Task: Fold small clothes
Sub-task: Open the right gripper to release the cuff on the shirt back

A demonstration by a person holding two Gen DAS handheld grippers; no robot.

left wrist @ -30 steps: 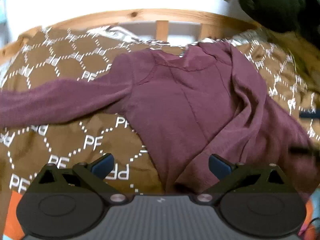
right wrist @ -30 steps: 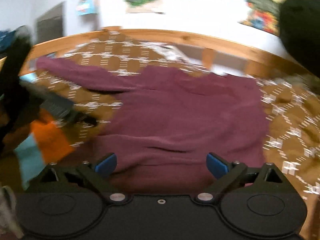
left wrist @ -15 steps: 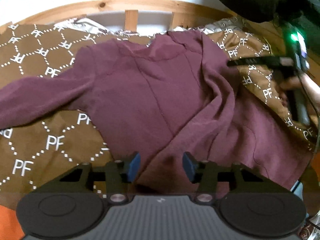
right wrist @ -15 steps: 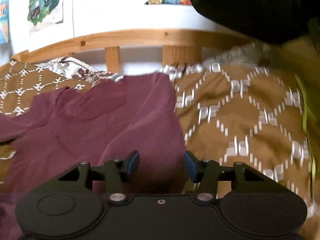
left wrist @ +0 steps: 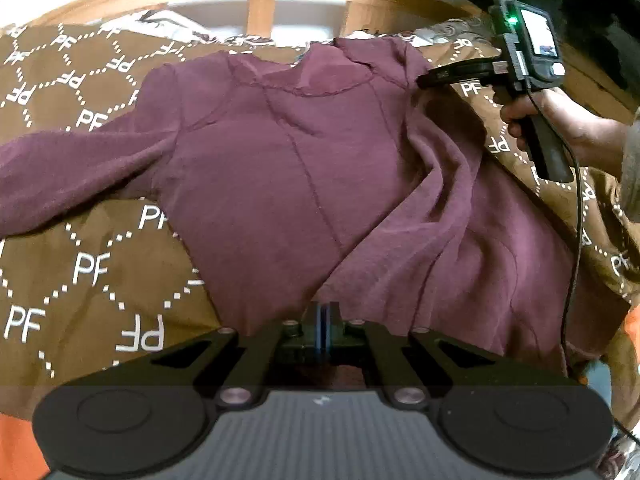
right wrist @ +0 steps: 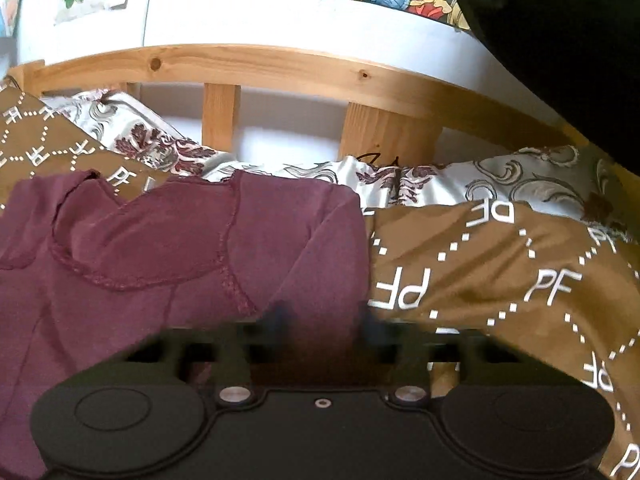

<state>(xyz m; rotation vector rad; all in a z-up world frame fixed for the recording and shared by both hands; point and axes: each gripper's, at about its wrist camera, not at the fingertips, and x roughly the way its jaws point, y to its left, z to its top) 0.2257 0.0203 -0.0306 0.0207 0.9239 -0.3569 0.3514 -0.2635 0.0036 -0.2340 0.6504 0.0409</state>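
A maroon long-sleeved top (left wrist: 304, 168) lies on a brown blanket, collar toward the headboard, one sleeve stretched out to the left, the right side rumpled and folded inward. My left gripper (left wrist: 322, 316) is shut on the top's near hem. My right gripper (right wrist: 322, 320) sits at the top's right shoulder (right wrist: 320, 232); its blurred fingers stand a little apart around the fabric edge. It also shows in the left wrist view (left wrist: 452, 74), held by a hand, at that shoulder.
The brown blanket (left wrist: 92, 264) printed with white PF marks covers the bed. A wooden headboard (right wrist: 280, 68) and a patterned pillow (right wrist: 520, 184) are behind the top. Orange cloth (left wrist: 16, 452) lies at the near left. A dark garment (right wrist: 560, 40) hangs at the upper right.
My left gripper closed from wide open onto the near hem. My right gripper swung right to the shoulder and narrowed its fingers around the fabric edge.
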